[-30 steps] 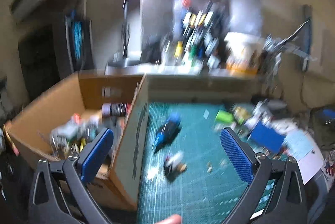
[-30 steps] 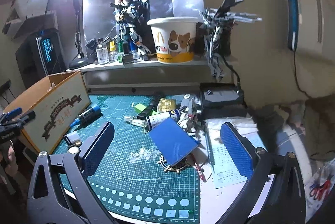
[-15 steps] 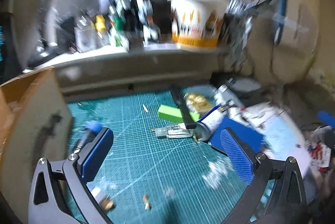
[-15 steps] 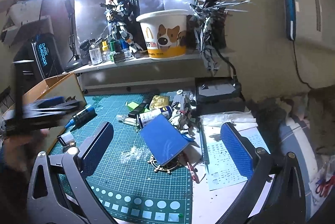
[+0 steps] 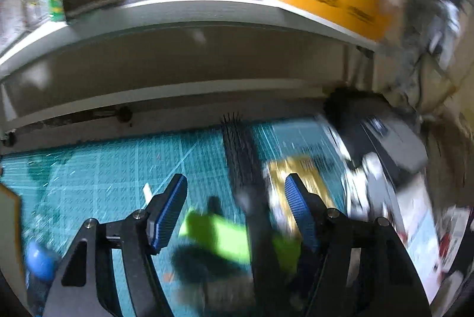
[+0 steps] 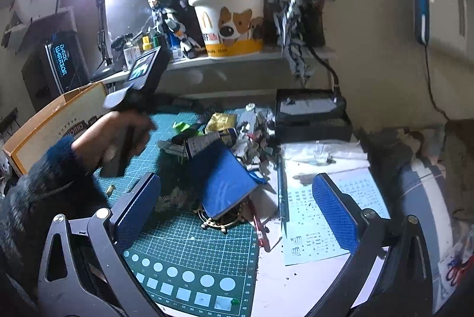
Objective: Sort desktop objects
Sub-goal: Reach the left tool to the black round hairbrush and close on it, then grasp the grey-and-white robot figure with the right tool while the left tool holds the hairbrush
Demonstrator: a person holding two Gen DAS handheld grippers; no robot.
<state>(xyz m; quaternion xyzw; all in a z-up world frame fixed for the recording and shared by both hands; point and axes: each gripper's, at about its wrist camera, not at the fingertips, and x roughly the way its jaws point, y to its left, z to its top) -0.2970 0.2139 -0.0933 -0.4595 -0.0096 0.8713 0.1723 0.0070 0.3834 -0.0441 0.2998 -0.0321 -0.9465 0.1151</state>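
On the green cutting mat, a black comb-like strip lay between the parted fingers of the left gripper, with a lime-green block (blurred) just beneath and a gold packet beside the right finger. Half a second before, this gripper had sat further back, its fingers wider apart. Over the table's near edge, the right gripper hung wide open and empty above a blue notebook; the left hand had advanced toward the clutter beside the cardboard box.
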